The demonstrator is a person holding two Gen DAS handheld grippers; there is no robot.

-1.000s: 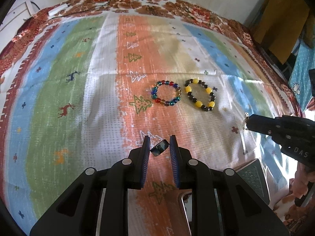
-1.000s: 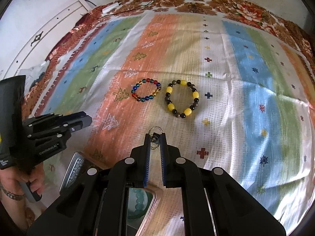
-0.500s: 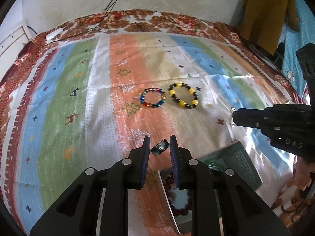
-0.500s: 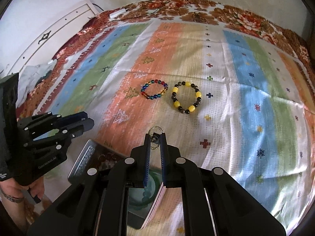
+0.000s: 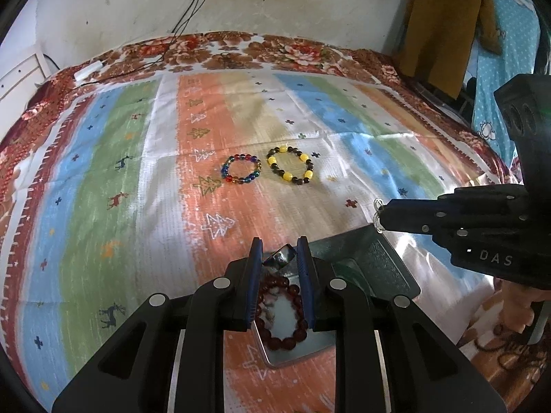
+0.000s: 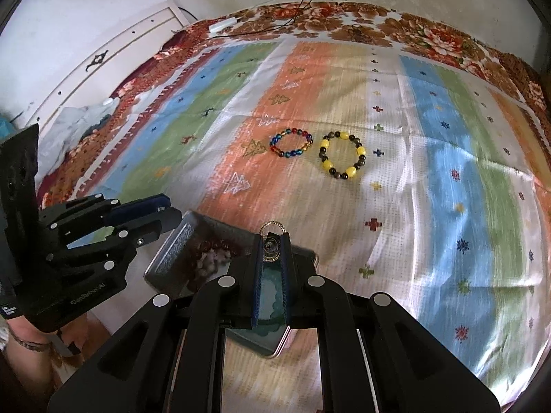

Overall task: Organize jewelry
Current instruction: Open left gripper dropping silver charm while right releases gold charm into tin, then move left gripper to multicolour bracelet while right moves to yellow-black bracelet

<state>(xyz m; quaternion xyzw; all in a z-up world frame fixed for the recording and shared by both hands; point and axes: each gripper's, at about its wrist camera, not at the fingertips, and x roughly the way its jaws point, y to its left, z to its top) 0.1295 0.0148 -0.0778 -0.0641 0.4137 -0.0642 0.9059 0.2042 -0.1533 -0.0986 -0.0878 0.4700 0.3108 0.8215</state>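
Observation:
My left gripper [image 5: 279, 253] is shut on a small dark shiny piece [image 5: 280, 258], above an open metal tin [image 5: 365, 268] that holds a dark red bead bracelet [image 5: 280, 313]. My right gripper [image 6: 272, 241] is shut on a thin gold ring [image 6: 272, 229] over the same tin [image 6: 172, 254], which also holds a green bracelet [image 6: 272, 304]. A multicolour bead bracelet [image 5: 241, 173] and a yellow-and-black bead bracelet [image 5: 291, 169] lie side by side on the striped cloth beyond; both show in the right wrist view, multicolour [image 6: 291, 143] and yellow-and-black [image 6: 342, 155].
The striped patterned cloth [image 5: 103, 189] covers a bed with a floral border [image 5: 241, 48]. A wall with cables [image 5: 193, 0] stands behind. A white cabinet [image 6: 103, 55] is at the left. A brown garment [image 5: 444, 24] hangs at the right.
Both grippers have drawn back toward the near edge with their pieces still held. The open tin with the red and green bracelets has come into view beneath them.

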